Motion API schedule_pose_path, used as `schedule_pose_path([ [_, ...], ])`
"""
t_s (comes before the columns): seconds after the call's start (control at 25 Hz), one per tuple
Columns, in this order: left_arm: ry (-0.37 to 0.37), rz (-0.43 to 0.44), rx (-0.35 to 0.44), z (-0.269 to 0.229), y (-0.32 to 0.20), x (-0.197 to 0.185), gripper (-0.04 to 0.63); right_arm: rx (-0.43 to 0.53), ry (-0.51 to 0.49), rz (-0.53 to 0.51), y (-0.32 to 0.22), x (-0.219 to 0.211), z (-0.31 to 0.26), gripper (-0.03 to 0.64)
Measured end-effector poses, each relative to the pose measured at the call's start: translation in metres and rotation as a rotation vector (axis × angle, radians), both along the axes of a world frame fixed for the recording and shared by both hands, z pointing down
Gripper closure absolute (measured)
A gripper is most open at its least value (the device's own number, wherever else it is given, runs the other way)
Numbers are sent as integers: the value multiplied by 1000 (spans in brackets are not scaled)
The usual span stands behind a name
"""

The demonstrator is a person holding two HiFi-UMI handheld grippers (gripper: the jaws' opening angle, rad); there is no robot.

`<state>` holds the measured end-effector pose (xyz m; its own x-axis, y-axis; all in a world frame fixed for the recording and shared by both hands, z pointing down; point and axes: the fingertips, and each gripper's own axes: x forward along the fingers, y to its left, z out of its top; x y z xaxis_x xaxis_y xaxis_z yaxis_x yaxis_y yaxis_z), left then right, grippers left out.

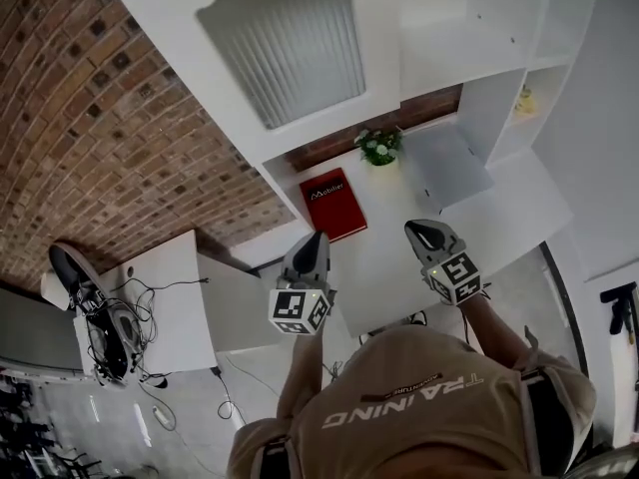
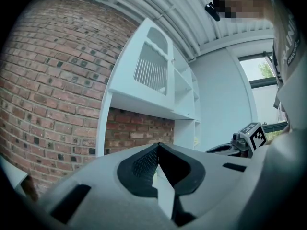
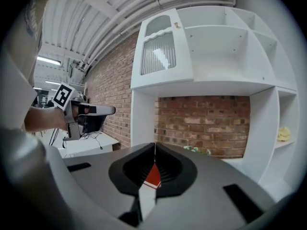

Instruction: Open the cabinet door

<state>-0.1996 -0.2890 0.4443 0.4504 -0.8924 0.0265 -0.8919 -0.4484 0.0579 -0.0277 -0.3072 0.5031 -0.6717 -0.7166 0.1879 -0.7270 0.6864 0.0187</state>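
Observation:
The white cabinet door [image 1: 285,48], with a ribbed glass pane, is closed at the upper left of the white shelf unit. It also shows in the left gripper view [image 2: 152,66] and in the right gripper view [image 3: 158,49], where a small knob [image 3: 177,25] sits at its upper right corner. My left gripper [image 1: 318,238] is held over the counter, well below the door, with its jaws shut and nothing between them [image 2: 159,144]. My right gripper [image 1: 419,230] hangs beside it, also shut and empty [image 3: 154,145]. Neither gripper touches the cabinet.
A red book [image 1: 332,204] lies on the white counter [image 1: 399,257], and a small potted plant [image 1: 379,146] stands against the brick back wall. Open shelves [image 3: 225,51] lie right of the door, with a yellow thing [image 3: 284,134] lower right. A side table with cables [image 1: 150,307] stands at left.

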Motion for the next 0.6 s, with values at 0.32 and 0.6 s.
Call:
schedule_pose_path([
  [0.32,-17,20,45,-22,8,28,586,56,-20,-18,11,13,-13,603],
  [0.6,23,35,46,-34,3,40,586,77,-9,-27,14,22,-20,601],
])
